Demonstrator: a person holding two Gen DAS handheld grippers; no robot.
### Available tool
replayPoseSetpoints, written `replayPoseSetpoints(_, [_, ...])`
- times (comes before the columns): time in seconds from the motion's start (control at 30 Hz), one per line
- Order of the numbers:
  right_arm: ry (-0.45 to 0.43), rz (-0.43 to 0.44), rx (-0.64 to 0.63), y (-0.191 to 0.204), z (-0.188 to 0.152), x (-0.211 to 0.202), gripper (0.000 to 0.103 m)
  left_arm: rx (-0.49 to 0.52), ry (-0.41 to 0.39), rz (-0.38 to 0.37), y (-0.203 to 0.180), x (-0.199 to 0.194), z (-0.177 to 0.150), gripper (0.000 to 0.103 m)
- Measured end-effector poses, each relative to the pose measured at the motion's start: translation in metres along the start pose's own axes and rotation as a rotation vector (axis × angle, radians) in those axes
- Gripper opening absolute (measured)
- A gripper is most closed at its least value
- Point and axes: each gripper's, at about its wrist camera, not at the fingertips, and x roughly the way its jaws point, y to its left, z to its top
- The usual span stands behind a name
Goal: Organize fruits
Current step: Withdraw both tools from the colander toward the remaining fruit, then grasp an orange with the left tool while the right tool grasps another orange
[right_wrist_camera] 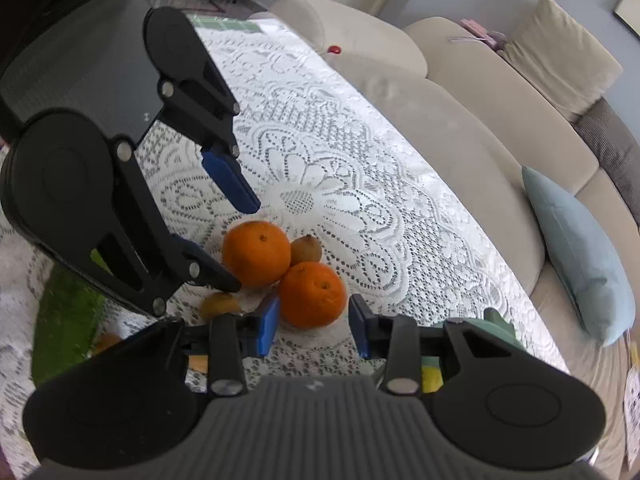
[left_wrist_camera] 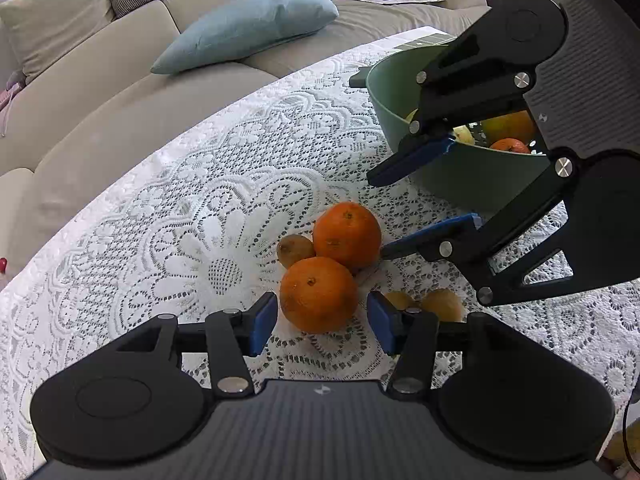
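Note:
Two oranges and several kiwis lie together on the lace-covered table. In the left wrist view my left gripper [left_wrist_camera: 322, 322] is open, its blue pads on either side of the near orange [left_wrist_camera: 318, 294]. The far orange [left_wrist_camera: 346, 235] and a kiwi [left_wrist_camera: 295, 249] sit just behind. My right gripper [left_wrist_camera: 378, 216] comes in from the right, open, facing the far orange. In the right wrist view my right gripper [right_wrist_camera: 314, 326] is open around that orange [right_wrist_camera: 313, 294]; the left gripper [right_wrist_camera: 240, 246] is open by the other orange [right_wrist_camera: 256, 253].
A green bowl [left_wrist_camera: 400, 120] holding oranges and yellow fruit stands at the back right of the table. Two more kiwis [left_wrist_camera: 442, 304] lie right of the left gripper. A beige sofa [left_wrist_camera: 100, 92] with a blue cushion [left_wrist_camera: 248, 28] runs along the table's far edge.

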Motion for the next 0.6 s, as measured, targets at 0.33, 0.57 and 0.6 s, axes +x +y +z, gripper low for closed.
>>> replayPoseSetpoints(0.33, [0.031, 0.03, -0.072, 0.005, 0.003, 0.016, 0.042, -0.045, 0.015, -0.041, 0.011, 0.016, -0.001, 0.061])
replayPoseSetpoints(0.57, [0.067, 0.009, -0.092, 0.009, 0.006, 0.022, 0.042, -0.067, 0.031, -0.051, 0.015, 0.023, 0.001, 0.06])
replayPoseSetpoints(0.6, [0.076, 0.008, -0.094, 0.009, 0.007, 0.024, 0.042, -0.066, 0.035, -0.05, 0.015, 0.024, 0.0, 0.059])
